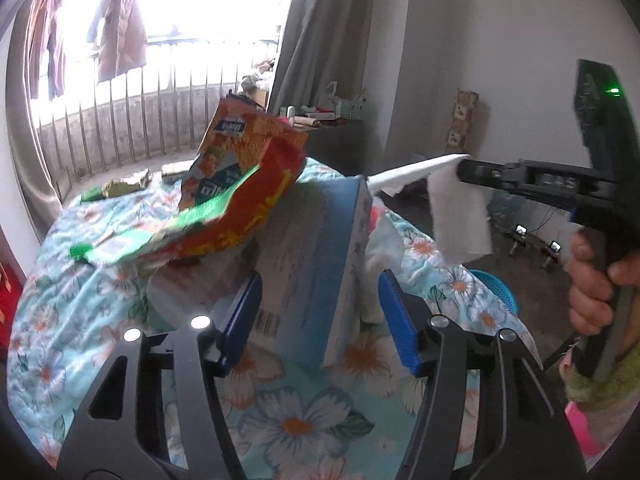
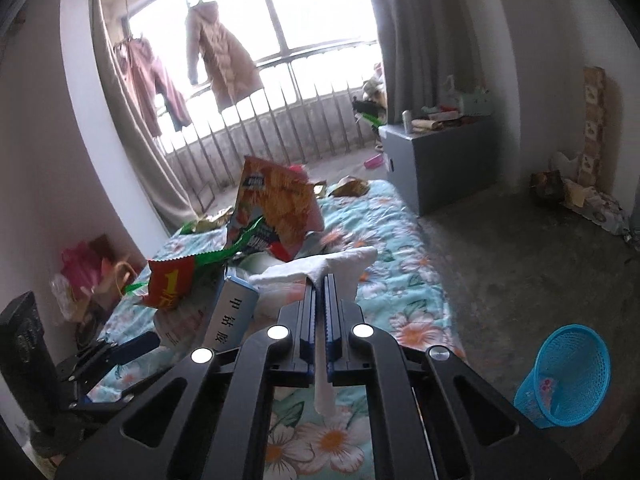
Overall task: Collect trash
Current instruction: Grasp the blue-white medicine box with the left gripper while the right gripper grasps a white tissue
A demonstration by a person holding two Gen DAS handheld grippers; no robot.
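A blue and white carton stands on the flowered quilt, between the blue pads of my left gripper. The jaws are open, and a gap shows on the carton's right side. An opened red, orange and green snack bag leans on top of the carton. My right gripper is shut on a white tissue and holds it above the bed. The left wrist view shows the same right gripper at the right, with the tissue hanging from it. In the right wrist view, the carton and snack bag lie to the left.
A blue mesh basket stands on the floor right of the bed. Gold and green wrappers lie at the bed's far end. A grey cabinet stands beyond the bed, under a barred window. A person's hand grips the right handle.
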